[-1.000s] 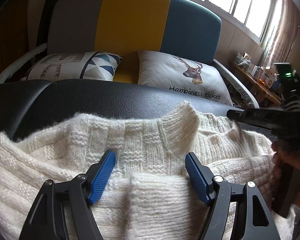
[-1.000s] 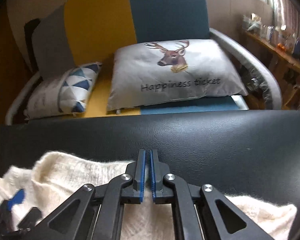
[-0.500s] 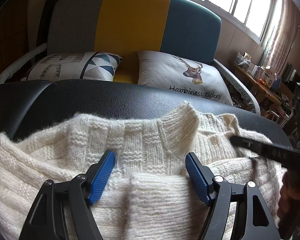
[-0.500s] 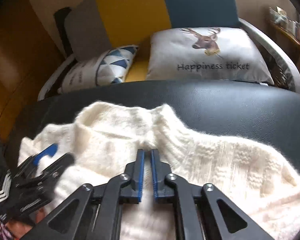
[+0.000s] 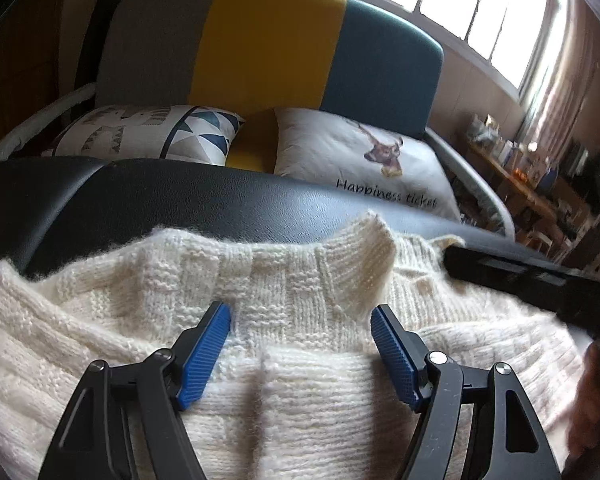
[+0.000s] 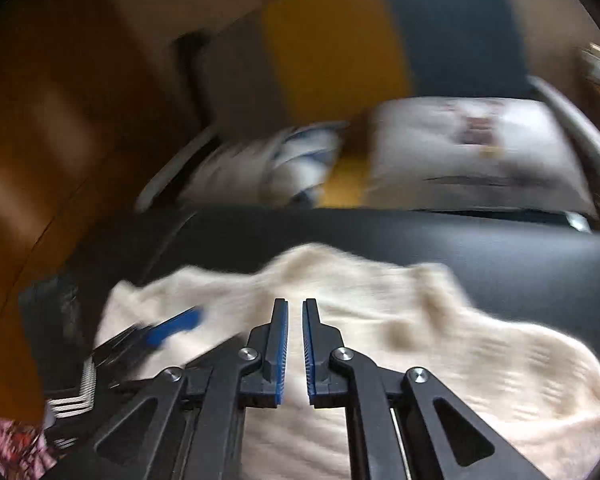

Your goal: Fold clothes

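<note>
Left wrist view: the cream knitted sweater [image 5: 284,344] lies bunched on a black padded surface [image 5: 188,208], collar toward the far edge. The left gripper [image 5: 300,350] hovers low over the knit, jaws spread wide, blue pads on either side of a raised fold; whether the pads touch it cannot be told. The right gripper [image 5: 540,284] enters from the right edge as a blurred dark bar over the sweater's right part. Behind stands a grey, yellow and teal sofa [image 5: 268,44] with a triangle-patterned pillow [image 5: 152,136] and a deer pillow [image 5: 364,160]. Right wrist view, heavily blurred: the right gripper [image 6: 295,348] is above the sweater [image 6: 420,332], its jaws opening from near-closed, a narrow gap between the pads and nothing pinched. The left gripper's blue pad [image 6: 174,326] shows at the left on the sweater's edge
</note>
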The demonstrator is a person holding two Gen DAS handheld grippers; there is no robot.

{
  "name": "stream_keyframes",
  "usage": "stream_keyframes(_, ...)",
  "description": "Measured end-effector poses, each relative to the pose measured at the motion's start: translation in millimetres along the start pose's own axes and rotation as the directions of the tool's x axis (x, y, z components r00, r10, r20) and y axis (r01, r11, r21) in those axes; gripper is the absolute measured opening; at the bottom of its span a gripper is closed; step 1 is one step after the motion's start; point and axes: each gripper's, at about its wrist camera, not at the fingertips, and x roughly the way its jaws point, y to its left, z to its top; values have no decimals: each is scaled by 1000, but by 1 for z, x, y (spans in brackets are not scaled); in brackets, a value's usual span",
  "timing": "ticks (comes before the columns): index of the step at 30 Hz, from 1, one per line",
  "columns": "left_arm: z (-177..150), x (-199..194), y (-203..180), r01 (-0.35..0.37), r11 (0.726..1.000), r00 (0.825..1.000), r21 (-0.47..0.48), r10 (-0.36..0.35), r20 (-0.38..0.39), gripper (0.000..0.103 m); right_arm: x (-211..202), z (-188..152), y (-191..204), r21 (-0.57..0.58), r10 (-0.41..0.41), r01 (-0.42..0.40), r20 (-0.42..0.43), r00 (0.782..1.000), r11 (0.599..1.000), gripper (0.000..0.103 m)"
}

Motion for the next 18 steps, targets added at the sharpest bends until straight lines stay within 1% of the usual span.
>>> stream_keyframes(2,0,-2,3,4,1000,1000,-22,-4,9,73,15,5,7,3,33,-33,-58,998,999,6)
stream_keyframes(4,-1,-2,3,3,1000,1000,-23,-3,8,73,33,10,-1,68,65,-58,-105,992,996,6)
stream_keyframes(5,-1,-1,2,0,1000,1000,-20,0,7,73,39,10,-6,89,78,-68,-114,990,994,8)
stream_keyframes(7,-1,-1,2,0,1000,1000,-19,0,6,73,50,12,-13,126,130,-114,-127,983,985,9)
stream_keyframes(8,-1,-1,2,1,1000,1000,-19,0,6,73,55,13,-14,118,111,-95,-135,985,988,9)
stream_keyframes(9,-1,-1,2,1,1000,1000,-19,-1,6,73,59,13,-14,93,58,-45,-145,988,995,4)
stream_keyframes(10,-1,0,2,2,1000,1000,-18,-2,5,73,60,12,-13,73,17,-7,-142,990,997,3)
stream_keyframes(12,-1,0,1,3,1000,1000,-15,-3,3,73,55,10,-11,53,-52,57,-99,994,997,3)
stream_keyframes(15,-1,1,1,6,1000,1000,-15,-6,2,73,56,9,-3,-3,-151,151,-36,988,989,3)
stream_keyframes(16,-1,1,1,6,1000,1000,-15,-6,2,73,56,9,1,-22,-175,174,-25,984,984,3)
stream_keyframes(17,-1,1,1,6,1000,1000,-15,-6,1,73,56,8,4,-31,-186,185,-18,982,982,6)
stream_keyframes(18,-1,1,1,6,1000,1000,-14,-6,0,73,52,6,5,-18,-166,166,-20,986,986,13)
